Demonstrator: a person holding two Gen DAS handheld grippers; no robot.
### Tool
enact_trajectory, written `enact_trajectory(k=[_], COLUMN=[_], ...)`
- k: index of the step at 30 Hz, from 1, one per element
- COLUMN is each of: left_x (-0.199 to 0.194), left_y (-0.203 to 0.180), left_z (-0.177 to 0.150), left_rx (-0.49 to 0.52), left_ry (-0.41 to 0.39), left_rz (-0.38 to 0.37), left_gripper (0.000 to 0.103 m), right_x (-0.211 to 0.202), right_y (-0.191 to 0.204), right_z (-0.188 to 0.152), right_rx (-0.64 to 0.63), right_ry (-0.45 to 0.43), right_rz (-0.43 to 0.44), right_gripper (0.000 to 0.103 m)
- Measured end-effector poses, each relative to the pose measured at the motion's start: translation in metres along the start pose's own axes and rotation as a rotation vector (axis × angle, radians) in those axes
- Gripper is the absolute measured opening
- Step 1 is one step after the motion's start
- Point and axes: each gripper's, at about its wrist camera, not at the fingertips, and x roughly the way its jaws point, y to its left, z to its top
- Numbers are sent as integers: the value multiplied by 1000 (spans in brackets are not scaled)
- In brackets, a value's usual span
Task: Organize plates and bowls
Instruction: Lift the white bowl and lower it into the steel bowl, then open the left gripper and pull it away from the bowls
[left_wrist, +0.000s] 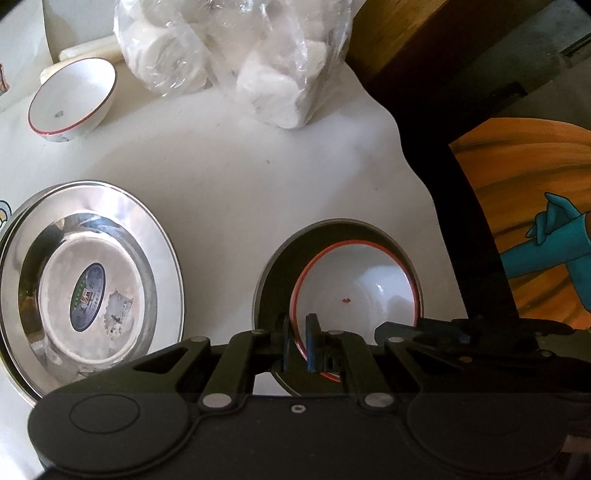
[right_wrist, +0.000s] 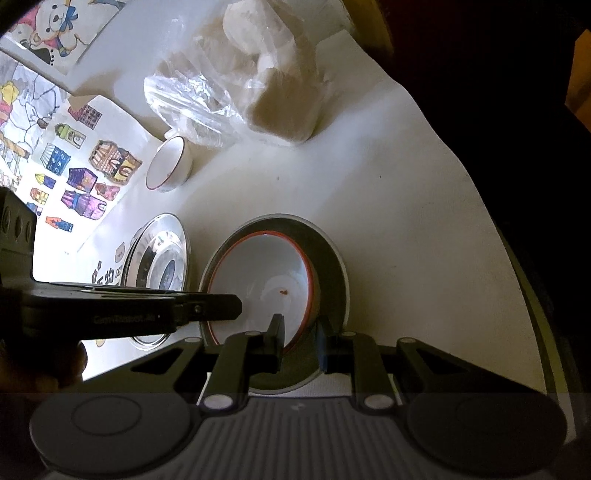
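At the lower centre of the left wrist view, the rim of a red-rimmed white bowl (left_wrist: 354, 291) is being pinched by the left gripper (left_wrist: 298, 343), one finger sitting outside the wall and the other inside, with only the thin rim between them. The bowl is being kept inside a steel plate (left_wrist: 273, 266), which is lying on the white tabletop (left_wrist: 240, 177).

In the right wrist view the same bowl (right_wrist: 258, 280) is being straddled at its near-right wall by the right gripper (right_wrist: 300, 341). Its fingers are a little apart, with the bowl's wall and part of the plate's (right_wrist: 334, 266) dark inside showing between them. Whether the wall is actually being squeezed cannot be told. The other gripper is being seen as a dark bar entering from the left of that frame.

At the left of the left wrist view, a stack of steel plates (left_wrist: 155, 236) is lying, seemingly already gathered. At the upper left, a second red-rimmed bowl (left_wrist: 70, 99) is being left tilted on its own, close to a plastic bag of white rolls (left_wrist: 236, 55).

The task is being judged as partly done. The plates appear mostly stacked, while the two bowls are still apart and the plate under the held bowl is not yet joined to the stack.
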Motion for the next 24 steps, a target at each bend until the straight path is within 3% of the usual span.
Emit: enact_trajectory(k=[24], left_x=[5], left_y=[4], left_z=[3], left_rx=[-28], left_ry=[7], left_rz=[20], left_gripper=[9], right_x=[6], right_y=[3], right_z=[2], right_rx=[-27], right_ry=[13], right_rz=[-2], right_gripper=[23])
